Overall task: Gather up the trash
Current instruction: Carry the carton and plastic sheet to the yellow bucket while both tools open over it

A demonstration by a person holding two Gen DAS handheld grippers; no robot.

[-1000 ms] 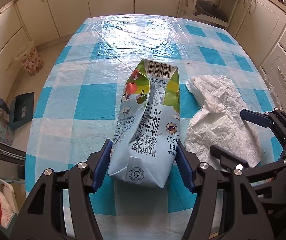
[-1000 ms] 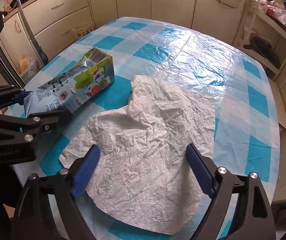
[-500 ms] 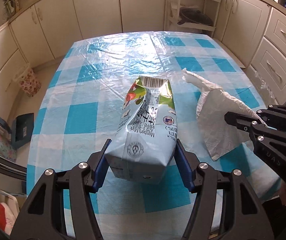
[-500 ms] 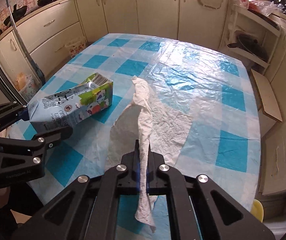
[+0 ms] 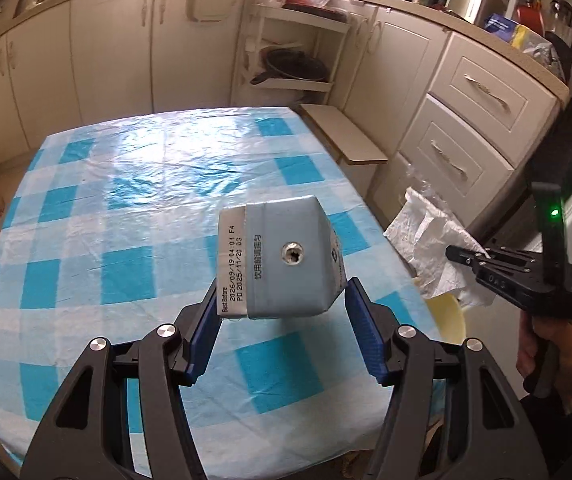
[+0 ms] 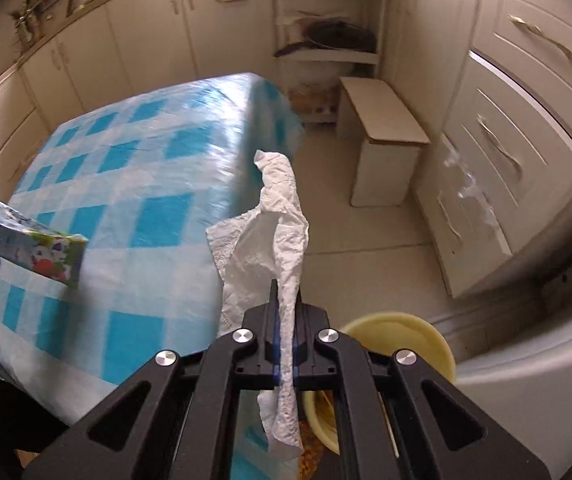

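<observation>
Both pieces of trash are being carried off the table toward the bin. Nearest in the right wrist view, the right gripper is pinching the tissue with its jaws together on a fold, the sheet hanging limp above and below them. Just beyond and below it the yellow bin is showing on the floor by the table's near right corner, so the next move is likely calling for bringing the tissue over the rim and parting the jaws.

In the left wrist view the left gripper is clamping the carton by its sides, lifted clear of the table, its flat end with the foil straw hole facing the camera. It is needing to travel right, over the same bin.

A second ago both items were lying on the checked cloth, the tissue spread flat between open right jaws; now both are aloft and the table is bare.
</observation>
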